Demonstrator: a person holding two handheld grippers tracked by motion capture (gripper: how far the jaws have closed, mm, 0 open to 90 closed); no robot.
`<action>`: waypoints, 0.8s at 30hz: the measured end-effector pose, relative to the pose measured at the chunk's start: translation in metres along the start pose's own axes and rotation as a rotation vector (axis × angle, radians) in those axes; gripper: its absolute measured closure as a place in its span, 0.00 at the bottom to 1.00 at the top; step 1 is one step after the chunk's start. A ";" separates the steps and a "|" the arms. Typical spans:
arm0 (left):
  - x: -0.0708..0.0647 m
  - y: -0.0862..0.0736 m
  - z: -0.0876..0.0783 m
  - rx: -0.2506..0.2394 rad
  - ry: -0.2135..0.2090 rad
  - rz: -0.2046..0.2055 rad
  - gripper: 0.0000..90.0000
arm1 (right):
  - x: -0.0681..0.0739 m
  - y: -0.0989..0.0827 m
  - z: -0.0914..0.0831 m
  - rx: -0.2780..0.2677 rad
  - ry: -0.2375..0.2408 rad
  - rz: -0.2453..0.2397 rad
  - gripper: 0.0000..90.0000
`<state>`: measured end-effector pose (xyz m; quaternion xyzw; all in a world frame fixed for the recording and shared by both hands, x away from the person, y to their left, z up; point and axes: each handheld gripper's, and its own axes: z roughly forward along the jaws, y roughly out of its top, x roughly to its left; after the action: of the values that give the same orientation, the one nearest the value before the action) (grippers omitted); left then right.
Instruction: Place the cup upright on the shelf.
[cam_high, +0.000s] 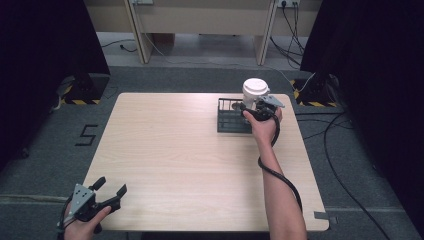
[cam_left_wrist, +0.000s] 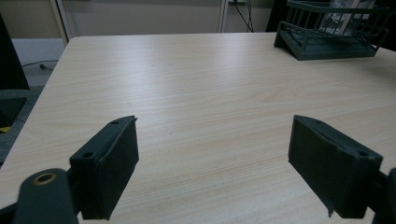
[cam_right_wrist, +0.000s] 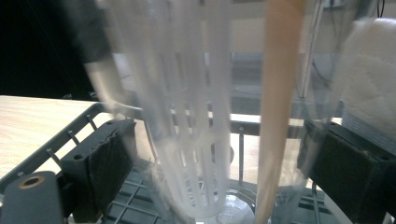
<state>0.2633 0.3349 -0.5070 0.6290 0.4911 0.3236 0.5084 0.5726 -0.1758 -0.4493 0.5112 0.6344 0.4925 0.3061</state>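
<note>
Left tongs (cam_high: 111, 192) idle wide open, empty, at the surface's (cam_high: 190, 160) near-left corner; right tongs (cam_high: 248, 106) straddle a clear cup (cam_right_wrist: 201, 116) in the far-right rack (cam_high: 231, 122), grip uncertain.

Desk (cam_high: 190, 165): pale wood, on grey carpet
Floor mark (cam_high: 86, 135): black "5" left of desk
Cables (cam_high: 345, 145): trailing at right

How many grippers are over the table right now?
2. The left gripper is open at the table's near left corner; the right gripper is at the dark rack, by the white cup.

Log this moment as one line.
left gripper: open, idle, near table edge | right gripper: open at white cup, dark rack
</note>
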 end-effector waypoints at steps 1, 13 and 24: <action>0.000 0.000 0.000 0.000 0.000 0.001 0.17 | 0.000 0.000 -0.002 0.001 -0.001 -0.003 0.13; -0.001 0.000 0.000 0.000 0.000 0.008 0.17 | 0.004 -0.004 -0.027 0.012 0.014 -0.024 0.12; -0.002 0.001 0.000 0.002 0.002 0.013 0.17 | -0.001 -0.017 -0.065 0.012 0.028 -0.020 0.13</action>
<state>0.2631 0.3333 -0.5064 0.6326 0.4878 0.3270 0.5050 0.5089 -0.1965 -0.4444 0.4998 0.6467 0.4926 0.2990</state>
